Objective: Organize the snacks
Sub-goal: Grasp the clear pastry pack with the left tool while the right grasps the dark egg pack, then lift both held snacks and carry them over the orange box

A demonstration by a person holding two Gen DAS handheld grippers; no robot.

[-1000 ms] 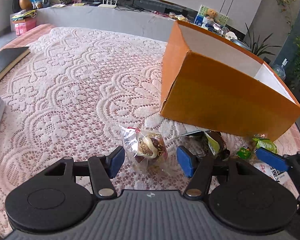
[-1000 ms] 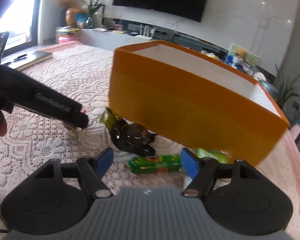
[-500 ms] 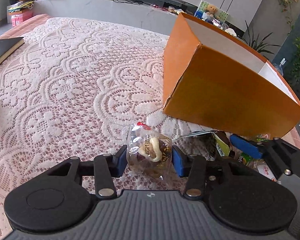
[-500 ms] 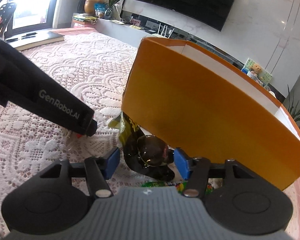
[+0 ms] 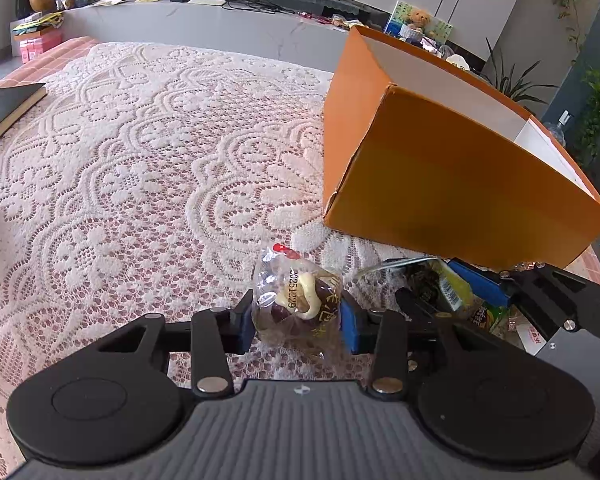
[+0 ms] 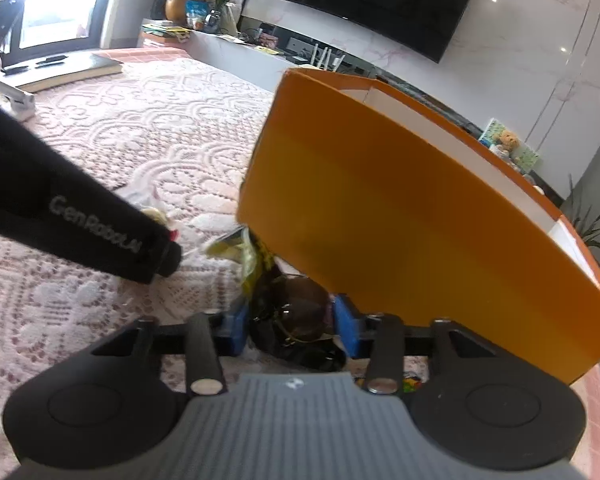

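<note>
A clear-wrapped pastry (image 5: 300,304) lies on the lace tablecloth (image 5: 140,168). My left gripper (image 5: 298,325) has its blue pads against both sides of the wrapper, and its jaws are closing. To its right a dark snack packet (image 6: 294,312) with a yellow-green end lies by the orange box (image 6: 400,220). My right gripper (image 6: 291,330) is closing on that packet, and both pads touch it. The open-topped orange box (image 5: 440,184) stands just behind both snacks.
More small packets, green (image 5: 488,314) and white (image 5: 534,334), lie at the box's near right corner. A dark book (image 5: 4,108) sits at the table's left edge. A low cabinet with a router and clutter runs along the far wall.
The left jaws narrowed from wide apart until they touch the pastry wrapper. The right gripper shifted from the green packet to the dark packet and its jaws narrowed onto it.
</note>
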